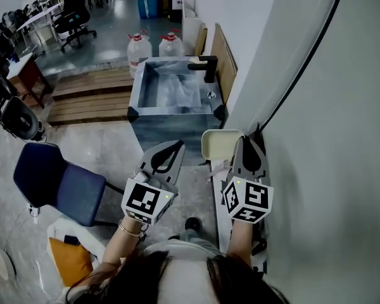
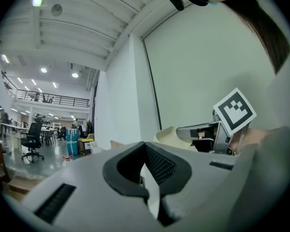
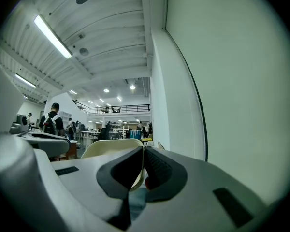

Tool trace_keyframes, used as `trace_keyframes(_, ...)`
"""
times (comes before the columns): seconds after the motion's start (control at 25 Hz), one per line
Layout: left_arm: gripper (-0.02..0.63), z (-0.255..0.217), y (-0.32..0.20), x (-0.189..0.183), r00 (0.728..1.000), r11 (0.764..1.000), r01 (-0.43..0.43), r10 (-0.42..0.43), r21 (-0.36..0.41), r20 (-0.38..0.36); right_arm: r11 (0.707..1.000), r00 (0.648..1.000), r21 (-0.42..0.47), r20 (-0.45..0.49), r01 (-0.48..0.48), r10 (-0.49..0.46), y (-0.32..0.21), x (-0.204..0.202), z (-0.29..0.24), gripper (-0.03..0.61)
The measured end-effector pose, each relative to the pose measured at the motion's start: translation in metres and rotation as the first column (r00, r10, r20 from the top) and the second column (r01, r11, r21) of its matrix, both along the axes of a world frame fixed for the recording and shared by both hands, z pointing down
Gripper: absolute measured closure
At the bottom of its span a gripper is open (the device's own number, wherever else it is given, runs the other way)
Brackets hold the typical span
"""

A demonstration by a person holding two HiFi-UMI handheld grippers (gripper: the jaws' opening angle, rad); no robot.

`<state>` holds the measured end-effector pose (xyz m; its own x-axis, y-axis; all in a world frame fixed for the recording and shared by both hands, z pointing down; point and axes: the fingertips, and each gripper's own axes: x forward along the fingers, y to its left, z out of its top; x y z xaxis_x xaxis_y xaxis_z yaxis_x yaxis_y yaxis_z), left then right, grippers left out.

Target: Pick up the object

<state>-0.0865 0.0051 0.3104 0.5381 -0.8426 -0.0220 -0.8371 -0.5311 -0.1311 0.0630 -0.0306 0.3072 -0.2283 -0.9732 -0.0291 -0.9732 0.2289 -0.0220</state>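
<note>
**Cream-coloured object (image 1: 216, 143).** It is lying at centre frame in the head view, close against the pale wall (image 1: 316, 144). The tips of your right gripper (image 1: 246, 139) are overlapping its right edge, and whether they are touching it cannot be told. In the right gripper view the object is rising just behind the jaws, which are pressing together at their tips and holding nothing. You are carrying your left gripper (image 1: 176, 145) just left of the object. Its jaws are likewise meeting at the tips, with nothing between them. A grey sink basin (image 1: 134, 101) is standing above the object in the frame, with two water bottles (image 1: 138, 46) beyond it. A blue chair (image 1: 57, 182) is sitting at lower left.
</note>
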Motion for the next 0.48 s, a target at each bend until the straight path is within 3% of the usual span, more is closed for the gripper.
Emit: trace_keyframes(0.48, 0.606, -0.004, 0.039, -0.015, 1.0, 1.0, -0.01, 0.01, 0.015, -0.015, 1.0, 1.0, 0.013, -0.022, 0.0, 0.0, 0.043, -0.016, -0.005, 0.545)
